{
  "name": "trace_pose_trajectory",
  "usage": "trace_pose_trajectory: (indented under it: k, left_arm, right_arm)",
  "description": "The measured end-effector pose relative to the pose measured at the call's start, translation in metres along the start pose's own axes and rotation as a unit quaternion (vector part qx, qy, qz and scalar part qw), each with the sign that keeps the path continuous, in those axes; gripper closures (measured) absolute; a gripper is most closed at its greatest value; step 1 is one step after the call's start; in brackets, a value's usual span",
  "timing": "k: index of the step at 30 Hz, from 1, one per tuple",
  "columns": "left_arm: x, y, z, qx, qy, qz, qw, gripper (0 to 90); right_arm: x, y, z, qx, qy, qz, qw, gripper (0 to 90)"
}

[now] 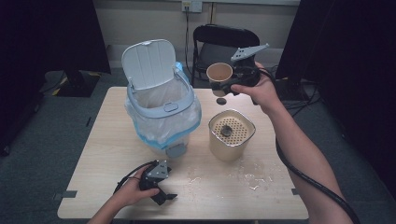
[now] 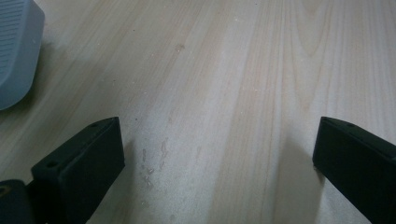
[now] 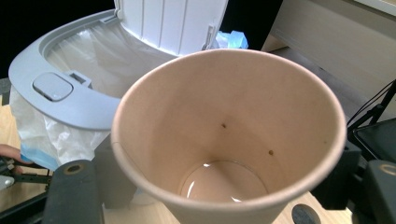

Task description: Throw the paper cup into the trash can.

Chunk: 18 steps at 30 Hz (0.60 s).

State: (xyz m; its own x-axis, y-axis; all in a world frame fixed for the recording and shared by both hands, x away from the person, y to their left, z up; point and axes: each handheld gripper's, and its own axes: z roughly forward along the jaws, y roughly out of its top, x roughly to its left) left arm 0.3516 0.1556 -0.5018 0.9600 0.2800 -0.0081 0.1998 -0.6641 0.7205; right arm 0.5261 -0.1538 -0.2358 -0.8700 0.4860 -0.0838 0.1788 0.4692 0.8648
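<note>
My right gripper (image 1: 227, 86) is shut on a tan paper cup (image 1: 219, 73), held in the air above the far right part of the table. In the right gripper view the cup (image 3: 229, 140) is upright and close, its inside wet with a little liquid at the bottom, and the black jaws press on its sides. Below and in front of it stands a cream container with a perforated strainer top (image 1: 231, 133). My left gripper (image 1: 161, 193) rests near the table's front edge, open, with bare wood between its jaws (image 2: 215, 163).
A small bin lined with a clear bag (image 1: 161, 114) stands at the table's centre-left, its white lid up. Water drops (image 1: 247, 175) lie on the wood in front of the container. A dark round piece (image 1: 221, 100) lies behind the container. A black chair (image 1: 224, 44) stands beyond the table.
</note>
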Motion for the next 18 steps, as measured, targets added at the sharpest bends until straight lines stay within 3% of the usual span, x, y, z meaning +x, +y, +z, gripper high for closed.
trace_pose_trajectory:
  k: [18]
  left_arm:
    - [0.000, 0.000, 0.000, 0.001, 0.000, 0.000, 1.0000, 1.2]
  right_arm:
    - [0.006, 0.034, 0.014, -0.008, 0.012, -0.006, 0.9999, 24.7]
